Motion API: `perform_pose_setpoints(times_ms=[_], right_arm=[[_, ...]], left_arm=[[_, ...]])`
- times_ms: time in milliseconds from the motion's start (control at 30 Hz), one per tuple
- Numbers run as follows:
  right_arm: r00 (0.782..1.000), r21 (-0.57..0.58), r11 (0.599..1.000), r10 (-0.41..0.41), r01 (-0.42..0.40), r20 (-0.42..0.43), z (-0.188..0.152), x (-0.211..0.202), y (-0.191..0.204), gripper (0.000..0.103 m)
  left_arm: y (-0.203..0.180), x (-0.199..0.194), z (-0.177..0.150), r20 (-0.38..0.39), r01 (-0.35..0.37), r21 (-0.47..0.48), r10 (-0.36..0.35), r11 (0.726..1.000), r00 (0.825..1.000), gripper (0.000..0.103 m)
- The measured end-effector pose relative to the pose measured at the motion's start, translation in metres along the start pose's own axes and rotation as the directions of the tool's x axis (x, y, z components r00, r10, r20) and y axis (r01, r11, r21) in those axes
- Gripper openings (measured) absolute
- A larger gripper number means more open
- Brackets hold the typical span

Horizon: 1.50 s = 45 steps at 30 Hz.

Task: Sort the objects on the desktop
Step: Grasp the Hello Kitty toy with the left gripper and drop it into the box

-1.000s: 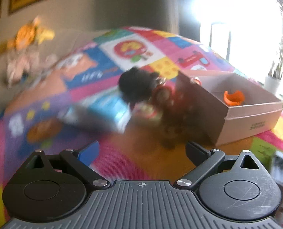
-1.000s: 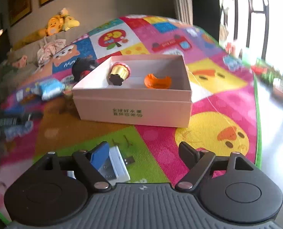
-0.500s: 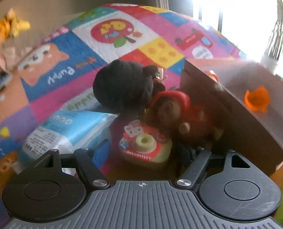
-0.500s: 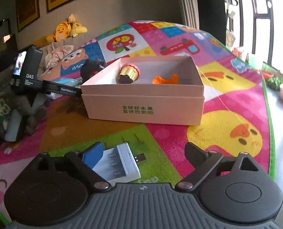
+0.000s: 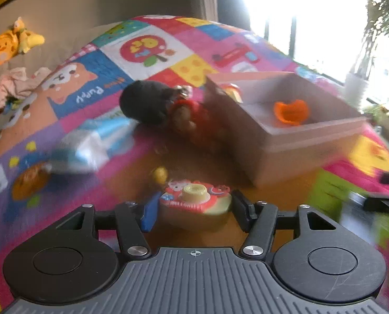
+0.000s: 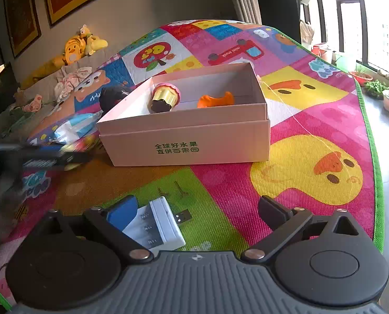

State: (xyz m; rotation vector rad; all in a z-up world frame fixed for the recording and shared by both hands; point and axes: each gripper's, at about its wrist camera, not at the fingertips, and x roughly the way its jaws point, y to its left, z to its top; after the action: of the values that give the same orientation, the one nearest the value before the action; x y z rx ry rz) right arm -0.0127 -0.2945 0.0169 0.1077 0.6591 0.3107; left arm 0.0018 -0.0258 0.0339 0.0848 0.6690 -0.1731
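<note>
1. Left wrist view. The left tongs (image 5: 194,206) stand closed on the toy camera (image 5: 195,200), a small red and cream piece with a cartoon cat face and a pale yellow lens ring. One jaw presses on each side of it. Whether it is lifted off the mat (image 5: 71,96) or resting on it, I cannot tell; the picture is blurred by motion.

2. Same view, relative to the pink box (image 5: 286,130). The toy camera sits near the box, on its near-left side. Just left of the box lie a black plush (image 5: 144,103) and a red plush figure (image 5: 191,116), touching each other. Further left lies a blue and white packet (image 5: 97,141). Inside the box shows an orange piece (image 5: 290,111).

3. Right wrist view. The right tongs (image 6: 197,209) stand apart and grip nothing. A white battery charger (image 6: 155,225) with a USB plug lies on the mat just beside the left jaw, well in front of the pink box (image 6: 189,141).

4. Same view, box contents. A gold and pink cupcake toy (image 6: 165,98) and the orange piece (image 6: 215,99) lie inside, apart from each other.

5. Progress, as judged. Two items are sorted into the box. The toy camera is in hand. The two plush items, the packet and the charger are left outside. The task appears well short of halfway.
</note>
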Motion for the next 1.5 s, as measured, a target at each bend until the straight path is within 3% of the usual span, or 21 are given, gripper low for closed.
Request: perform_pose_setpoints(times_ms=[233,400,567,667,833,1033,1133,1167,1200,1267,1333,1467,1500], right_arm=[[1.0,-0.005,1.0,-0.012,0.012,0.007,0.001,-0.001,0.001,0.1],[1.0,-0.021,1.0,-0.015,0.015,0.013,0.0,-0.001,0.004,0.1],[1.0,-0.043,0.999,-0.012,0.013,0.026,-0.001,-0.004,0.007,0.101],[0.999,-0.12,0.993,0.022,-0.017,0.046,-0.004,-0.011,0.017,0.103],[0.993,-0.218,0.969,0.11,-0.115,-0.033,-0.01,-0.007,0.039,0.103],[0.991,-0.232,0.966,0.094,-0.113,-0.091,-0.009,0.003,0.045,0.103],[0.992,-0.266,0.958,0.084,-0.107,-0.094,-0.011,0.003,0.051,0.098],[0.992,-0.281,0.954,0.076,-0.103,-0.103,-0.013,0.004,0.053,0.087],[0.991,-0.293,0.951,0.068,-0.098,-0.111,-0.013,0.005,0.055,0.083],[0.994,-0.292,0.953,0.051,-0.078,-0.101,-0.012,0.001,0.056,0.083],[0.995,-0.283,0.956,0.05,-0.073,-0.088,-0.008,-0.006,0.053,0.083],[0.993,-0.262,0.959,0.088,-0.106,-0.08,0.0,-0.027,0.047,0.083],[0.991,-0.258,0.959,0.101,-0.12,-0.088,0.001,-0.03,0.047,0.083]], left_arm=[[-0.01,-0.03,-0.039,-0.078,0.058,-0.061,-0.062,0.996,0.995,0.064],[-0.014,-0.037,-0.046,-0.058,0.076,-0.058,-0.08,0.995,0.995,0.07],[-0.019,-0.033,-0.045,-0.029,0.045,-0.029,-0.046,0.999,0.999,0.074],[-0.018,-0.031,-0.047,-0.024,0.038,-0.038,-0.039,0.999,0.999,0.084],[-0.022,-0.035,-0.054,-0.018,0.063,-0.027,-0.064,0.998,0.998,0.092],[-0.023,-0.036,-0.057,-0.015,0.075,-0.027,-0.075,0.997,0.997,0.094],[-0.023,-0.037,-0.057,-0.017,0.072,-0.023,-0.073,0.997,0.997,0.094],[-0.023,-0.037,-0.056,-0.018,0.071,-0.022,-0.072,0.997,0.997,0.094],[-0.023,-0.037,-0.056,-0.017,0.065,-0.023,-0.065,0.998,0.998,0.093],[-0.022,-0.036,-0.053,-0.016,0.033,-0.029,-0.034,0.999,0.999,0.088],[-0.022,-0.034,-0.051,-0.022,0.02,-0.018,-0.02,1.0,1.0,0.076],[-0.029,-0.032,-0.05,-0.03,0.016,0.025,-0.016,1.0,0.999,0.073],[-0.031,-0.033,-0.05,-0.03,0.02,0.033,-0.019,0.999,0.999,0.065]])
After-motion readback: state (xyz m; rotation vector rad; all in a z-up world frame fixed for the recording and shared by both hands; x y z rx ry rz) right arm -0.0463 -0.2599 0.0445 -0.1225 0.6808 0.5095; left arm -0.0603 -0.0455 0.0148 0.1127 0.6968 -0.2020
